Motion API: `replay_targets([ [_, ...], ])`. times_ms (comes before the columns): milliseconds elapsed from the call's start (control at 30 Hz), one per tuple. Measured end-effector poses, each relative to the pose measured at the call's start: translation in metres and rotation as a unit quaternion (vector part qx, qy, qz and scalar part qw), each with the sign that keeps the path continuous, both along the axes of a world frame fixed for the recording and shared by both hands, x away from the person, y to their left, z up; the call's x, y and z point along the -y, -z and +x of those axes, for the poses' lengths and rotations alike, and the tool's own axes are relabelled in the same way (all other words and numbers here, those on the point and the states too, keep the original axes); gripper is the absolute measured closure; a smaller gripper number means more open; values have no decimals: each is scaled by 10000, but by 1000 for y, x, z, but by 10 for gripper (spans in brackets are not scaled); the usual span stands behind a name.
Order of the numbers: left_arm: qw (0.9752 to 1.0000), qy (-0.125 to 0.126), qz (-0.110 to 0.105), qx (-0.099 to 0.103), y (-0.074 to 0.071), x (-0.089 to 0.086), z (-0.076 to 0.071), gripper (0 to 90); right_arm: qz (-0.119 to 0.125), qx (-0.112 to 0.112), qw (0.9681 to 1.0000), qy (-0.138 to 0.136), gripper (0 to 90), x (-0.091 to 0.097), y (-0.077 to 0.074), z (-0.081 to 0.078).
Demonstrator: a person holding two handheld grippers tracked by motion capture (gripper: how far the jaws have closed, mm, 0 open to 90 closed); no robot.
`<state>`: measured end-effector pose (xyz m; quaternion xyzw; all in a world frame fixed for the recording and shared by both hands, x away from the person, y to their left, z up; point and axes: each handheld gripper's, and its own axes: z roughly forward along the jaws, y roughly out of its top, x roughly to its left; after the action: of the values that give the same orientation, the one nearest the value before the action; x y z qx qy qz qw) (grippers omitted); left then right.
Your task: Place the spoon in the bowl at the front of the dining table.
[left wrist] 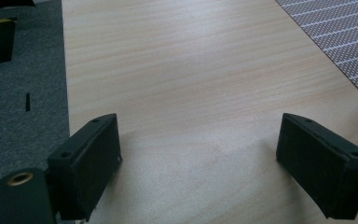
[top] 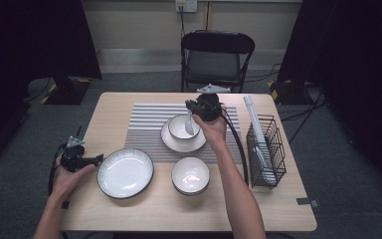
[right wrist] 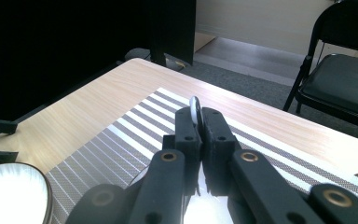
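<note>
A person's right hand holds my right gripper (top: 194, 107) over the striped placemat (top: 146, 124). Its jaws are shut on the handle of a white spoon (top: 189, 124). The spoon hangs down into a small white bowl (top: 179, 128) that sits on a saucer (top: 181, 144). In the right gripper view the spoon's handle end (right wrist: 195, 108) pokes up between the closed pads of the right gripper (right wrist: 199, 121). My left gripper (top: 97, 159) rests at the table's left edge. In its own view the left gripper (left wrist: 198, 135) stands open over bare wood with nothing between the jaws.
A large dark-rimmed plate (top: 125, 173) and a second white bowl (top: 190, 175) sit near the front edge. A black wire basket (top: 266, 149) with white utensils stands at the right. A folding chair (top: 216, 55) is behind the table.
</note>
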<state>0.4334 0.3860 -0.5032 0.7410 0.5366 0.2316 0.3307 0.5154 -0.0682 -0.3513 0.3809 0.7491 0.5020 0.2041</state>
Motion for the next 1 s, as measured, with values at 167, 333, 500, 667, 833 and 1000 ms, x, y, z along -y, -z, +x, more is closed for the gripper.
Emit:
replay_targets([
  [167, 10000, -6, -6, 1, 0, 0, 0, 131, 39, -50, 10000, 63, 867, 0, 5, 2],
  [333, 10000, -5, -5, 1, 0, 0, 0, 131, 26, -79, 9999, 95, 867, -1, 12, 4],
  [500, 10000, -4, -3, -1, 0, 0, 0, 131, 72, -95, 9999, 117, 867, -2, 15, 4],
  [667, 10000, -5, -5, 0, 0, 0, 0, 131, 85, -111, 9999, 82, 867, -4, 18, 3],
  [833, 10000, -1, -1, 0, 0, 0, 0, 131, 99, -127, 9998, 83, 866, -3, 23, 2],
  [1000, 10000, -5, -4, 0, 0, 0, 0, 131, 81, -155, 9998, 75, 866, -2, 27, 1],
])
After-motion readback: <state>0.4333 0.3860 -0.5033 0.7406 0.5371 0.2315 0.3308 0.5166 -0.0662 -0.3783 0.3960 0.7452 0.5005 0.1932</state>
